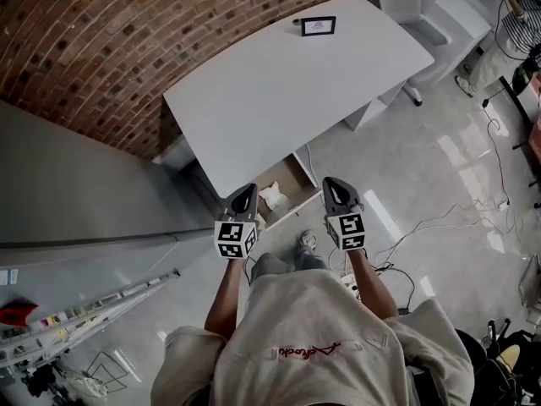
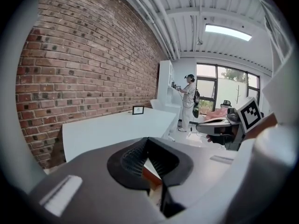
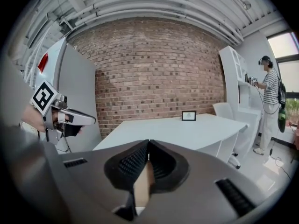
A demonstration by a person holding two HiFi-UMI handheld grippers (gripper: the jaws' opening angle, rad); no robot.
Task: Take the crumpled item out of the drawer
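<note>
A white crumpled item (image 1: pixel 273 196) lies in the open wooden drawer (image 1: pixel 297 176) under the near edge of the white table (image 1: pixel 296 74). My left gripper (image 1: pixel 245 198) hangs at the drawer's left end, a little in front of it, jaws shut and empty. My right gripper (image 1: pixel 336 188) is held at the drawer's right end, also shut with nothing in it. In the left gripper view the shut tips (image 2: pixel 147 146) point over the table; the right gripper view shows its tips (image 3: pixel 148 149) closed the same way. Neither touches the crumpled item.
A small framed picture (image 1: pixel 318 26) stands at the table's far edge. A brick wall (image 1: pixel 127 32) runs behind. A grey cabinet (image 1: pixel 76 184) stands to the left. Cables (image 1: pixel 439 222) trail over the floor at right. A white chair (image 1: pixel 406 2) and a standing person (image 3: pixel 270 97) are beyond the table.
</note>
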